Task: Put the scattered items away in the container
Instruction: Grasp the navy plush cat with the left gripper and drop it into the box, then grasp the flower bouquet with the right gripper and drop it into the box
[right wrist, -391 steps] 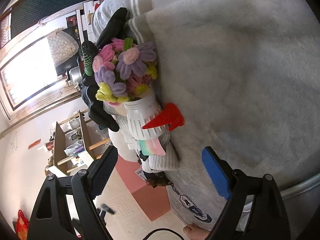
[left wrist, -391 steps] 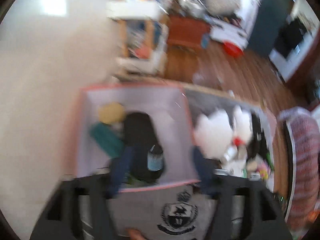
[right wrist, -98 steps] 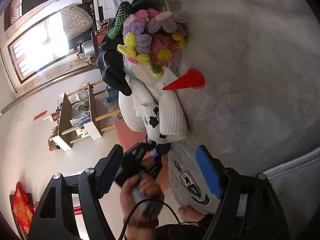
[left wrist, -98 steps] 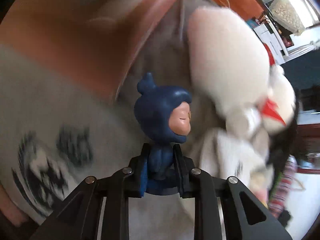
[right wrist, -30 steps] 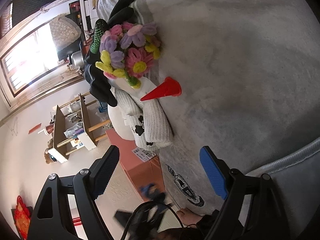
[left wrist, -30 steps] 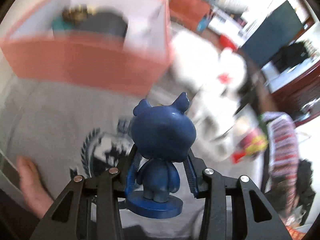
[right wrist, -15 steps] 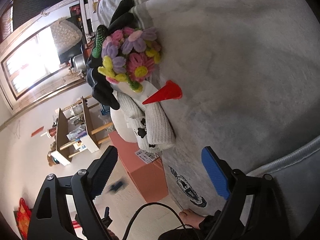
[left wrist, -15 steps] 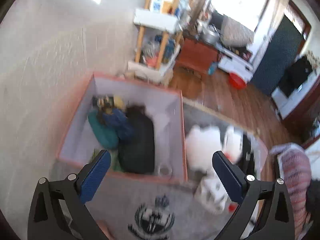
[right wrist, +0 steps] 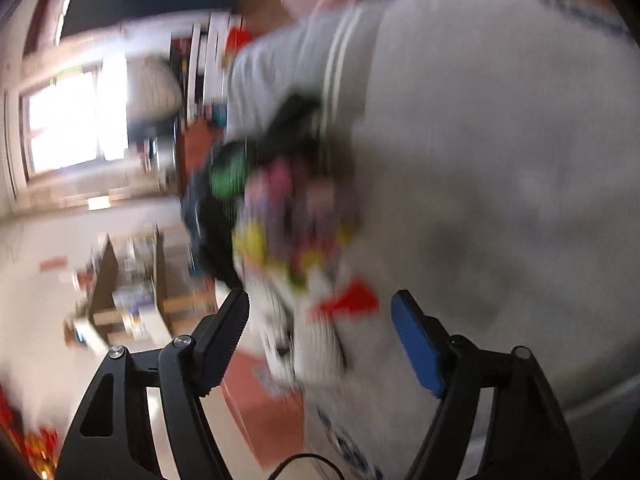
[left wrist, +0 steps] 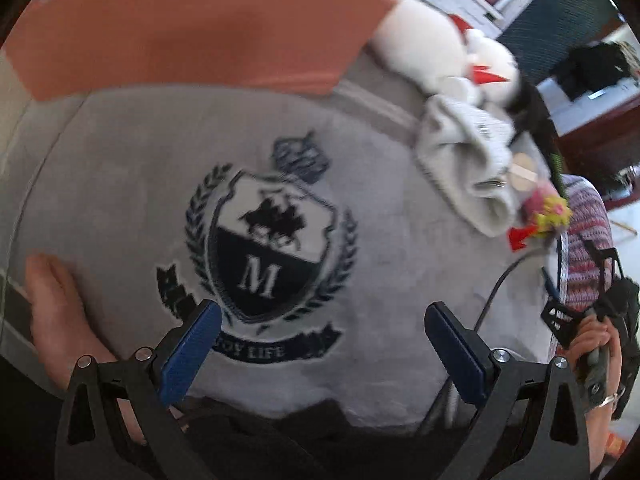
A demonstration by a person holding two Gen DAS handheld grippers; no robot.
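Observation:
My left gripper (left wrist: 320, 344) is open and empty, low over the grey blanket (left wrist: 120, 168) with its dark crest print. The orange-pink box (left wrist: 200, 28) stands beyond it at the top. To its right lie a white plush toy (left wrist: 420, 40), white socks (left wrist: 468, 160), a red cone (left wrist: 520, 236) and pipe-cleaner flowers (left wrist: 552, 208). My right gripper (right wrist: 320, 320) is open and empty, pointing at the blurred pile: white socks (right wrist: 316, 344), the red cone (right wrist: 352, 300), the flowers (right wrist: 288, 216) and a black glove (right wrist: 224, 200).
A bare foot (left wrist: 56, 308) rests on the blanket at the left. The other hand with the right gripper (left wrist: 592, 344) shows at the right edge. A striped cushion (left wrist: 588, 248) lies beyond the pile. A wooden shelf (right wrist: 132, 292) stands by the wall.
My left gripper let the blue figure go into the box and has swung down from above the box to low over the blanket. My right gripper has moved closer to the pile, blurring its view.

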